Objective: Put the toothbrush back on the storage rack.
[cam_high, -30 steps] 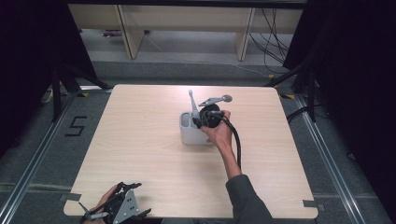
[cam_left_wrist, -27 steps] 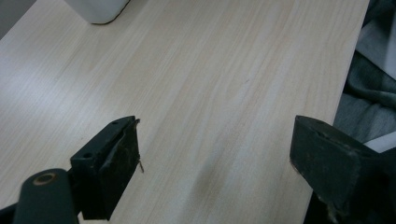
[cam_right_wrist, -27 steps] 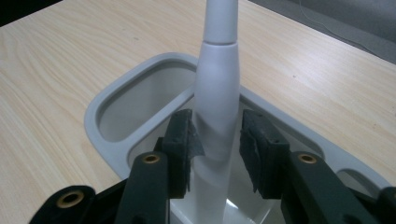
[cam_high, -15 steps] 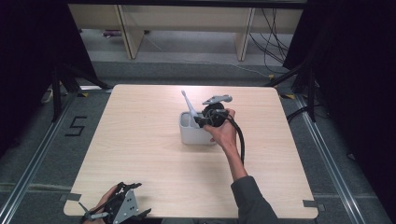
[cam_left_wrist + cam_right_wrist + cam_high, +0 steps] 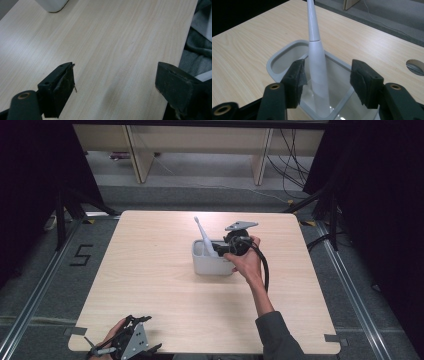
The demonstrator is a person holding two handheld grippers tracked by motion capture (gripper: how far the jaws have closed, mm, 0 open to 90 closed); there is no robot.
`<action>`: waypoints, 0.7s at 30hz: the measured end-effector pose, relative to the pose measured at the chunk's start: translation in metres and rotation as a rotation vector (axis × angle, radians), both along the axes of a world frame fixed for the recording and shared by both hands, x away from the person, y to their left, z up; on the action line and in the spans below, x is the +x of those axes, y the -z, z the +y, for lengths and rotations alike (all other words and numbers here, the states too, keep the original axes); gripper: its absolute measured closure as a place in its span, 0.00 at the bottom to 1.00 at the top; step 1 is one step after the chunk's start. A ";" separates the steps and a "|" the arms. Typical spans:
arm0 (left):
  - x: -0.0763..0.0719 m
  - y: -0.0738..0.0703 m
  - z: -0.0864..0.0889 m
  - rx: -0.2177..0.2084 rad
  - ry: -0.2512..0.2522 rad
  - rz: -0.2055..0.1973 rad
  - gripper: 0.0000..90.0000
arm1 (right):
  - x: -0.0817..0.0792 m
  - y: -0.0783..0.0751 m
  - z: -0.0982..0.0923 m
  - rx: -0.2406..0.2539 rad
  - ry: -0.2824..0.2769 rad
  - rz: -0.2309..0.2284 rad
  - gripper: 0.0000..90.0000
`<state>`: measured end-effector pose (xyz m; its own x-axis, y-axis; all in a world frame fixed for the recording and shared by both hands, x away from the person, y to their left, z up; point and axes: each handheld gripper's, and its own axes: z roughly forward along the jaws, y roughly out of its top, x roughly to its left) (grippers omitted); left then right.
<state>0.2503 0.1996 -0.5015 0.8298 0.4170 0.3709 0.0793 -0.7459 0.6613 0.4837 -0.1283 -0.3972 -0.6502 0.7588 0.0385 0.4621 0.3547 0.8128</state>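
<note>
A white electric toothbrush (image 5: pixel 202 236) (image 5: pixel 317 75) stands in a pale grey rectangular cup (image 5: pixel 212 265) (image 5: pixel 272 62) at mid-table, leaning to the left with its head up. My right gripper (image 5: pixel 220 251) (image 5: pixel 331 78) is at the cup's right side. Its jaws have just been opening and stand on either side of the handle, with the left pad (image 5: pixel 298 75) close beside it and the right pad well clear. My left gripper (image 5: pixel 95 351) (image 5: pixel 112 85) rests at the table's near left corner, open over bare wood with nothing between its jaws.
The light wooden table (image 5: pixel 160 285) has open room all around the cup. A round hole (image 5: pixel 415 66) is in the tabletop beyond the cup. A corner of the cup (image 5: pixel 52 5) and the person's grey clothing (image 5: pixel 197 37) appear in the left gripper view.
The right gripper's jaws have widened and let go of the toothbrush handle. The hand has drawn slightly right, and the toothbrush now leans a little further left. The left gripper has not moved.
</note>
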 end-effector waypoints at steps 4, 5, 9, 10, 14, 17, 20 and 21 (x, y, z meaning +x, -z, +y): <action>0.000 0.000 0.000 0.000 -0.001 -0.001 0.17 | -0.004 -0.003 -0.005 0.008 0.004 -0.015 0.45; 0.000 0.000 0.000 0.000 -0.001 -0.001 0.17 | -0.007 -0.004 -0.006 0.006 0.016 -0.002 0.44; 0.000 0.000 0.000 0.000 -0.003 -0.002 0.17 | -0.013 -0.004 -0.009 0.019 0.009 -0.029 0.42; 0.000 0.000 0.000 -0.001 -0.003 -0.003 0.17 | -0.014 -0.004 -0.010 0.027 0.004 -0.019 0.41; 0.000 0.000 0.000 -0.005 -0.008 -0.002 0.17 | -0.022 -0.005 -0.016 0.031 0.002 -0.027 0.40; 0.000 0.000 0.000 -0.007 -0.008 -0.002 0.17 | -0.026 -0.006 -0.020 0.049 0.009 -0.028 0.40; 0.001 0.000 0.000 0.008 -0.012 -0.017 0.17 | -0.030 -0.007 -0.023 0.038 0.014 -0.036 0.39; 0.001 0.000 0.000 0.008 -0.012 -0.017 0.17 | -0.031 -0.007 -0.024 0.047 0.025 -0.029 0.39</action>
<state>0.2510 0.1998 -0.5018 0.8180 0.4239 0.3888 0.0770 -0.7506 0.6563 0.4527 -0.1518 -0.3905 -0.6325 0.7725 0.0558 0.4464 0.3047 0.8414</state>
